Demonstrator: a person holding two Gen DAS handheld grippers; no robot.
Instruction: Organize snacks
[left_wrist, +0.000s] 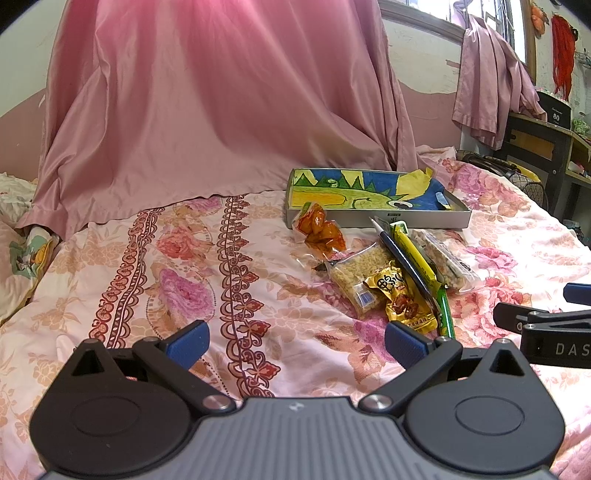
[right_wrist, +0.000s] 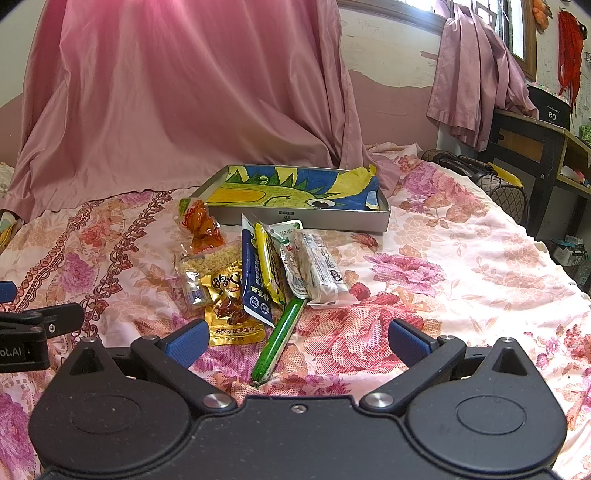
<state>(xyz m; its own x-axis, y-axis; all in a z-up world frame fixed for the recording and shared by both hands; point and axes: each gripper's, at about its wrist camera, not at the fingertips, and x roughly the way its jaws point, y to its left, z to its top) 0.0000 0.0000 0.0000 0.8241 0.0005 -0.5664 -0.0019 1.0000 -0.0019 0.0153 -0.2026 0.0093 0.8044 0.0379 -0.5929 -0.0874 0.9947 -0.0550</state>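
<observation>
Both grippers are hovering low over the floral bedspread, nothing gripped. Left gripper: fingers spread wide, empty. Right gripper: same, fingers wide apart, empty; green stick sausage is lying on the cloth between its pads, not touching either.

Snack pile is sitting at 12 o'clock from the right gripper, at 1 o'clock from the left one. In it: gold packet, clear bag of yellow grains, orange-red packet, dark blue bar, yellow bar, white wrapped bar. Packets are overlapping each other.

Shallow grey box, lined with a blue/yellow/green drawing, is sitting just beyond the pile at 12 o'clock, no snacks visible inside. Pink draped sheet is hanging behind the box.
</observation>
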